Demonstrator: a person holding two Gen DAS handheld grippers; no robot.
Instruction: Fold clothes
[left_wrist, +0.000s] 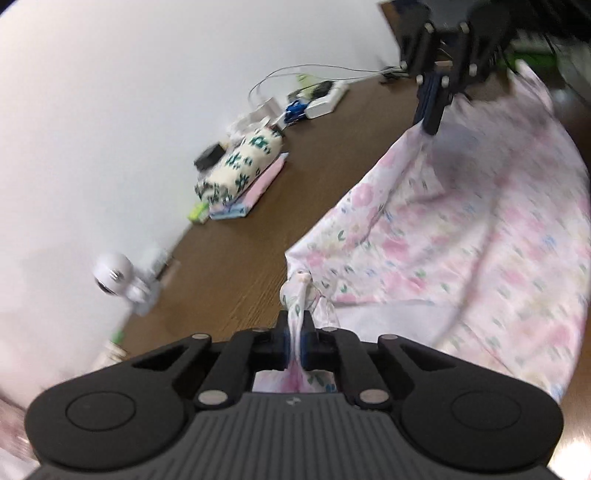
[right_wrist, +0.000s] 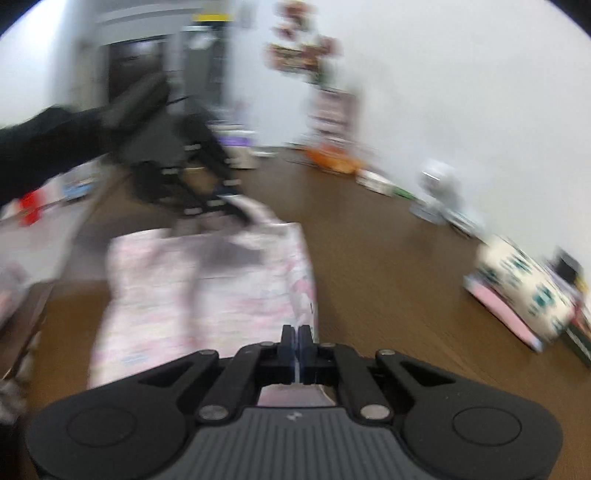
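The right tool (right_wrist: 297, 341) has its jaws closed together at the near edge of the pink floral garment (right_wrist: 207, 288) spread on the brown counter (right_wrist: 388, 280). The left tool (right_wrist: 236, 210), blurred, meets the garment's far edge.

No readable text in either view, too much blur. Only mark I can make out is a small embossed logo on my left gripper (left_wrist: 295, 334) body and the same on my right gripper (right_wrist: 297, 341) body; no letters, no numbers.
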